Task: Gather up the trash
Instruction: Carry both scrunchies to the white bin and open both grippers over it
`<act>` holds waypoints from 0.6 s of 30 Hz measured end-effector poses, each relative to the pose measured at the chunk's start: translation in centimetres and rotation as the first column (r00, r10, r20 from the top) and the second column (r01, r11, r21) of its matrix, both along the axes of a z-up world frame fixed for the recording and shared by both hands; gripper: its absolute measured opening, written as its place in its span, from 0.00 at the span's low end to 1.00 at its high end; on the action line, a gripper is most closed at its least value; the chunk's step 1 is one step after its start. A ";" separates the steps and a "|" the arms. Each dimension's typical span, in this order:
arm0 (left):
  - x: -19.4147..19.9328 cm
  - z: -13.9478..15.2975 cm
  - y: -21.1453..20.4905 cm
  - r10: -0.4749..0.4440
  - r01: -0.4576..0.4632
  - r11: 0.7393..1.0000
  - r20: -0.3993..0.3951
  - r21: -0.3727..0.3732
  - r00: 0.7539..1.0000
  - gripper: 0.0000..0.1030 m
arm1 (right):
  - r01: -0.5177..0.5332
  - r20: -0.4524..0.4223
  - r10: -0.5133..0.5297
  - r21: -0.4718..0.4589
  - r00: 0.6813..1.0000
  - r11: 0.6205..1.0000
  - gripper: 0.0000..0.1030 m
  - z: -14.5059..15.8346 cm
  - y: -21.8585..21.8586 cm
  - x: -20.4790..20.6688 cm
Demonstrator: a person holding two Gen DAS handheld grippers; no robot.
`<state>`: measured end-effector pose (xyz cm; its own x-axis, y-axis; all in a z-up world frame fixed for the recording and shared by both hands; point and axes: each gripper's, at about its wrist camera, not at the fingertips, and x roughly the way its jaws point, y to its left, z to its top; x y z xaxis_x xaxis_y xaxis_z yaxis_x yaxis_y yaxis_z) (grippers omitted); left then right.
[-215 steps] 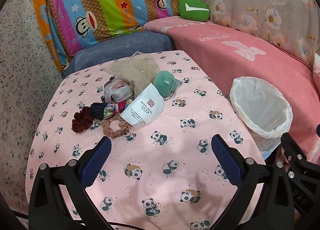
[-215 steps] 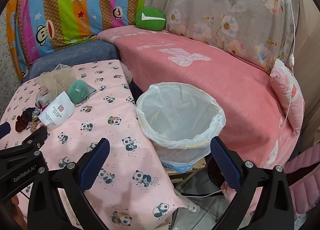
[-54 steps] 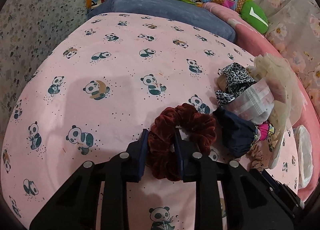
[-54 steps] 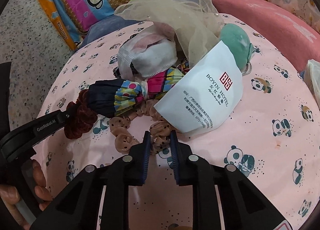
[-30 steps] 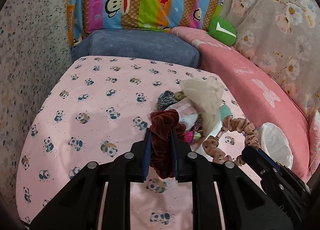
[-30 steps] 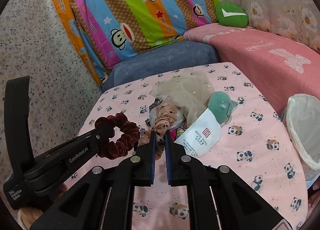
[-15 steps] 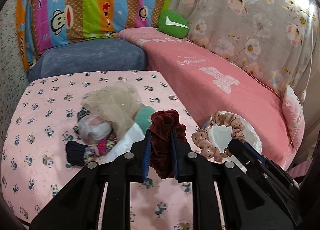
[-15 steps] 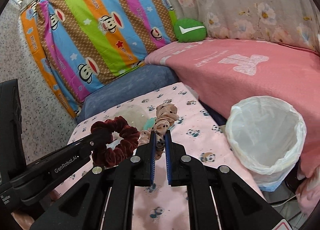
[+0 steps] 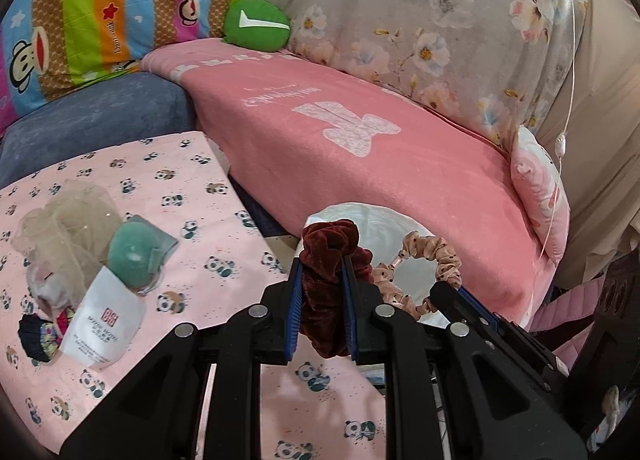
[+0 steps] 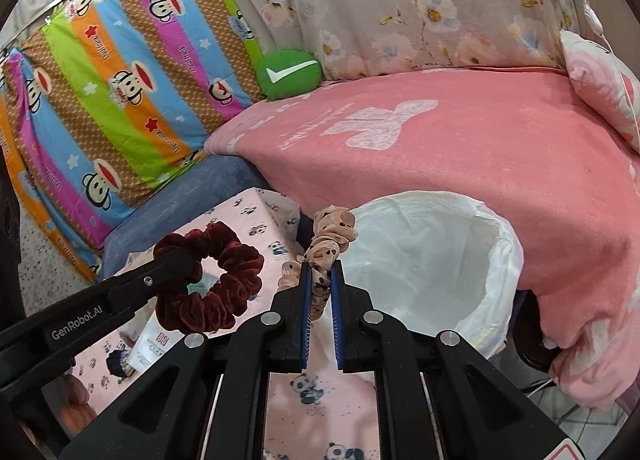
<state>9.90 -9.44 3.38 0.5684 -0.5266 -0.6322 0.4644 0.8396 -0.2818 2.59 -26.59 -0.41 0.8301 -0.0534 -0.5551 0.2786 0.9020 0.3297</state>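
Observation:
My left gripper (image 9: 321, 266) is shut on a dark red velvet scrunchie (image 9: 326, 260), held in the air in front of the white-lined trash bin (image 9: 360, 216). The red scrunchie also shows in the right wrist view (image 10: 212, 276). My right gripper (image 10: 320, 266) is shut on a beige spotted scrunchie (image 10: 330, 234), held up just left of the bin's rim (image 10: 500, 228). The beige scrunchie also shows in the left wrist view (image 9: 436, 256), over the bin.
On the panda-print table (image 9: 192, 180) lie a beige mesh pouf (image 9: 68, 216), a green round item (image 9: 134, 252), a white hotel packet (image 9: 104, 324) and a dark patterned cloth (image 9: 34, 334). A pink sofa (image 9: 360, 148) curves behind the bin.
Both grippers have swung right with their scrunchies, away from the pile on the table and up to the trash bin.

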 end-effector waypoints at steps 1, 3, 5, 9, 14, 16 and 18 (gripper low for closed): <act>0.2 -0.1 -0.8 -0.014 0.014 1.000 -0.004 -0.001 1.000 0.17 | 0.011 -0.005 -0.011 0.003 1.000 1.000 0.09 -0.3 -0.7 0.1; 0.6 -0.4 -2.0 -0.033 0.033 0.999 -0.012 -0.003 0.999 0.17 | 0.028 -0.013 -0.028 0.009 1.000 1.000 0.09 -0.8 -1.9 0.3; 0.9 -0.7 -3.2 -0.051 0.050 0.999 -0.019 -0.007 0.999 0.17 | 0.044 -0.018 -0.044 0.014 0.999 0.999 0.09 -1.1 -2.8 0.6; 1.6 -1.1 -5.0 -0.080 0.080 0.997 -0.030 0.000 0.996 0.20 | 0.060 -0.027 -0.060 0.017 0.998 0.998 0.11 -1.8 -4.0 1.2; 2.1 -1.4 -5.4 -0.033 0.033 0.999 -0.021 0.005 0.999 0.49 | 0.082 -0.035 -0.082 -0.003 0.996 0.997 0.28 -2.1 -4.3 1.5; 2.1 -1.5 -4.9 -0.018 0.018 1.000 -0.015 0.011 1.000 0.50 | 0.091 -0.034 -0.091 -0.011 0.995 0.996 0.38 -2.1 -4.2 1.3; 2.2 -1.6 -4.3 0.005 -0.005 1.000 -0.016 0.022 1.000 0.53 | 0.095 -0.035 -0.096 -0.029 0.995 0.995 0.41 -2.1 -3.8 1.2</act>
